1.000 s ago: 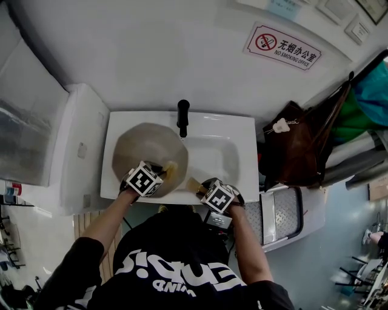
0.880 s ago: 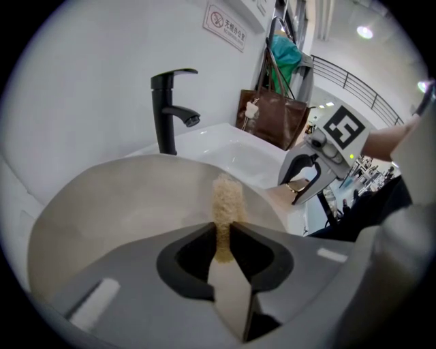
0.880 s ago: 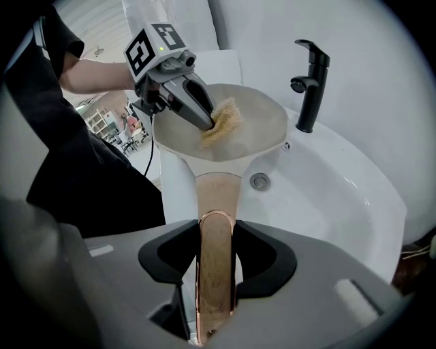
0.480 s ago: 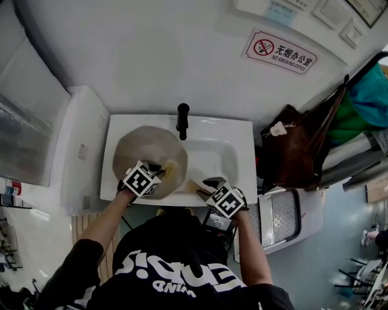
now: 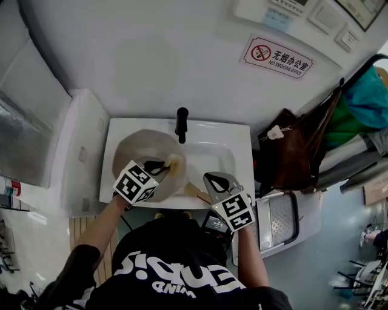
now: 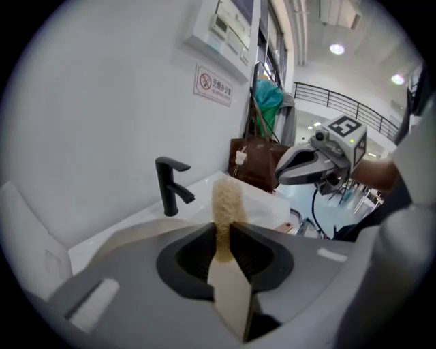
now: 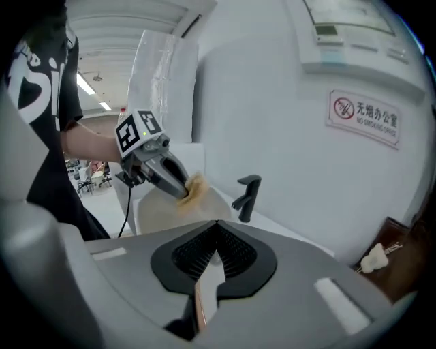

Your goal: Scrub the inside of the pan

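The sink (image 5: 212, 134) is finished in glossy white, the tap (image 5: 181, 124) in matt black — the scrubber (image 5: 174, 164) is roughly fibred, the pan (image 5: 136, 151) dull

A white sign (image 5: 277, 57) with a red border hangs on the far wall (image 5: 151, 60), to the right above the tap (image 5: 181, 124). It carries a red crossed-cigarette symbol, the characters 无烟办公室 and, under them, NO SMOKING OFFICE. The big white letters on the person's black shirt (image 5: 176, 272) at the near edge stand upside down and cannot be read surely; the print on the wall panels (image 5: 319, 15) is too small.
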Tool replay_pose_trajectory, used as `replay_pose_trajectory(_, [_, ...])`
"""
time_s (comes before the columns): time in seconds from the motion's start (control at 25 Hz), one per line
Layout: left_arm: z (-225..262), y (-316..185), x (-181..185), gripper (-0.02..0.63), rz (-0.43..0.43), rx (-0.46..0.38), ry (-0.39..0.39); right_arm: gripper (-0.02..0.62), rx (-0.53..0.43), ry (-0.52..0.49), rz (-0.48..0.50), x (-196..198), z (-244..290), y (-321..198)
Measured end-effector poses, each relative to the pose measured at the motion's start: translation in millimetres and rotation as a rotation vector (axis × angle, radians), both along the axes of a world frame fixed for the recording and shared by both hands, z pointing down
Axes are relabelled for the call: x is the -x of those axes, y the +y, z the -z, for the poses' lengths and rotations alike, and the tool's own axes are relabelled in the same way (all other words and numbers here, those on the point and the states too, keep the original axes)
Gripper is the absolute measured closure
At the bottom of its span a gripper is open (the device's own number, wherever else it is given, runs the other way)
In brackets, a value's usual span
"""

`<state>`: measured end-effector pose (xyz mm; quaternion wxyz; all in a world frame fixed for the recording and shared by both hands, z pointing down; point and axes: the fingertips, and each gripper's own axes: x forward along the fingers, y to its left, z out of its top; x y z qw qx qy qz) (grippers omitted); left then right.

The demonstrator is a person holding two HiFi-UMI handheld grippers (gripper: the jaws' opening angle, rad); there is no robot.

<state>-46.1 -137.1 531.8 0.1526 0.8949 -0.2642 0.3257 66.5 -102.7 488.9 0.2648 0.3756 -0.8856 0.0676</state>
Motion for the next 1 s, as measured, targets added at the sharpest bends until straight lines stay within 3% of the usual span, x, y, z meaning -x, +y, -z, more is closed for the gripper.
replay_pose_trajectory(0.2, [42.6, 2.9, -11.1, 0.545, 0.019, -0.11, 0.104, 0.586, -0.161, -0.163, -0.124, -8.5, 51.0, -2.7])
replay_pose_trajectory(0.4, [58.7, 3.0, -16.2, 0.545, 0.062, -0.238, 0.205, 0.586, -0.263, -0.287, -0.226, -17.1, 61.0, -2.0])
replay_pose_trajectory(0.64, [60.8, 7.6, -9.7, 0.545, 0.131, -0.357, 0.317, 0.586, -0.269, -0.332, -0.238, -9.7, 45.7, 2.7])
replay_pose_trajectory(1.0, [60.5, 9.1, 8.4, 0.545, 0.223, -0.415, 0.346, 0.586, -0.263, -0.381, -0.246, -2.7, 42.2, 7.2])
